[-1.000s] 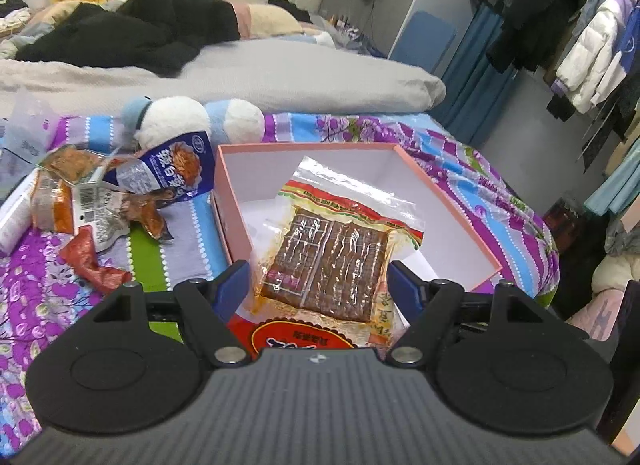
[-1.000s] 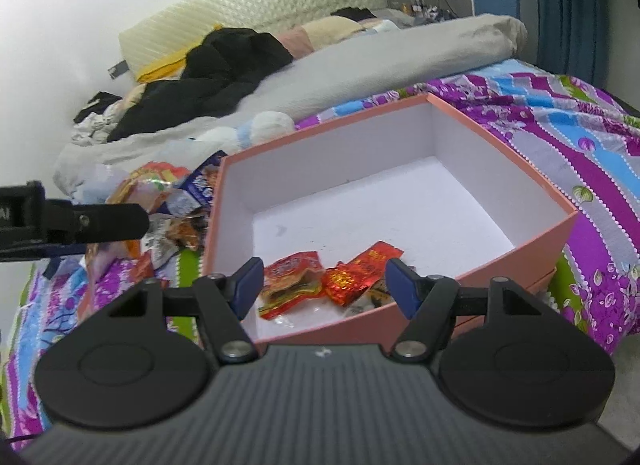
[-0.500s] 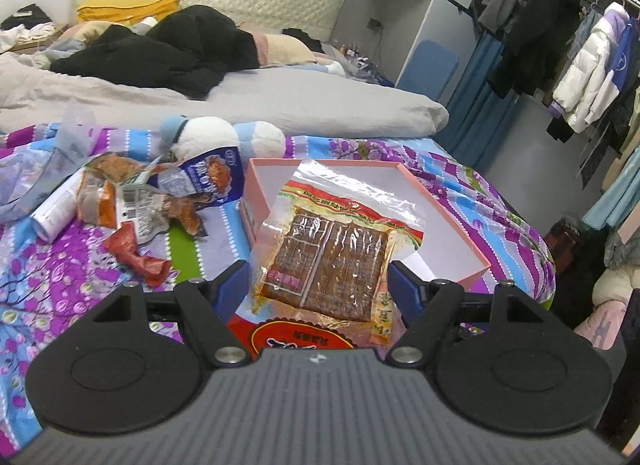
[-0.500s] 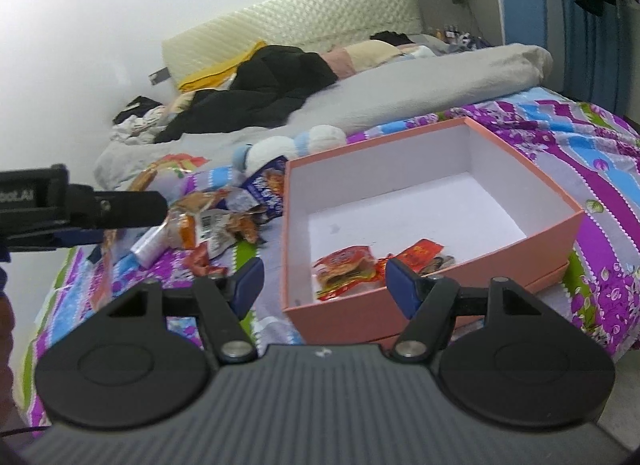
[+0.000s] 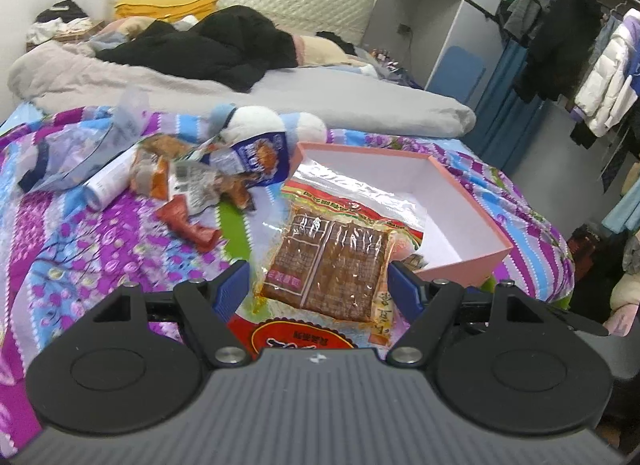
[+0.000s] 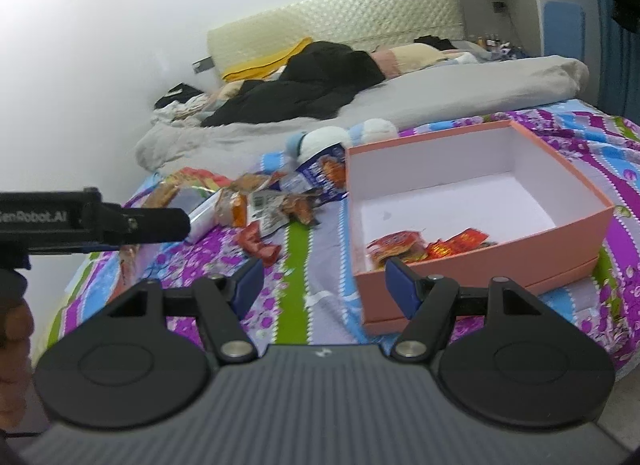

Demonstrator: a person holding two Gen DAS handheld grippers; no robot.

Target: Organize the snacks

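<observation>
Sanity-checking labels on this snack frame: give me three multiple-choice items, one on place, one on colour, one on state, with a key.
1. Where do the loose snack packets lie?
A. on the bedspread left of the box
B. on the grey duvet
C. on the floor

2. What colour is the outside of the box?
A. blue
B. pink
C. black

3. What is the left gripper doing?
A. empty and open
B. holding a bottle
C. holding a large clear snack bag

Key: 1 A, the right wrist view shows the pile beside the box's left wall. 2 B, its outer walls are salmon pink, white inside. 3 C, the bag sits between the blue fingers.
</observation>
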